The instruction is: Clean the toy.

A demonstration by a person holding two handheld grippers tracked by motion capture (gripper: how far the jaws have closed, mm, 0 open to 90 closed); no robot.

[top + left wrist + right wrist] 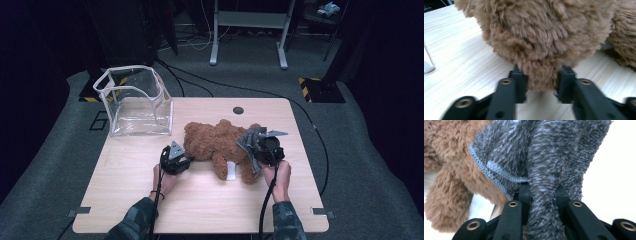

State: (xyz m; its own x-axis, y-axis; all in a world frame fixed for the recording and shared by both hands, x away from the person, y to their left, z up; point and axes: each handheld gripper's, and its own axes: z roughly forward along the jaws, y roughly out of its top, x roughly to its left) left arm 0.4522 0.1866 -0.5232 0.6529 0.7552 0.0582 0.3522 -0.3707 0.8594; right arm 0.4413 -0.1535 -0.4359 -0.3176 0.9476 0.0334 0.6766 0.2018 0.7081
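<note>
The brown teddy bear [217, 142] lies mid-bench toward the near edge, its fur sitting between the left claw [186, 161], whose jaws flank it, while the right claw [252, 150] is clamped on a grey fleece garment [251, 140], apparently to dress or undress it

A fluffy brown teddy bear [215, 142] lies on its side near the middle of the table, its head toward the left edge and its legs toward the near edge. A white label shows at its lower body. A grey, fuzzy knitted garment [250, 142] with a stitched hem is bunched into folds against the bear's right side, lifted partly off the tabletop.
</note>
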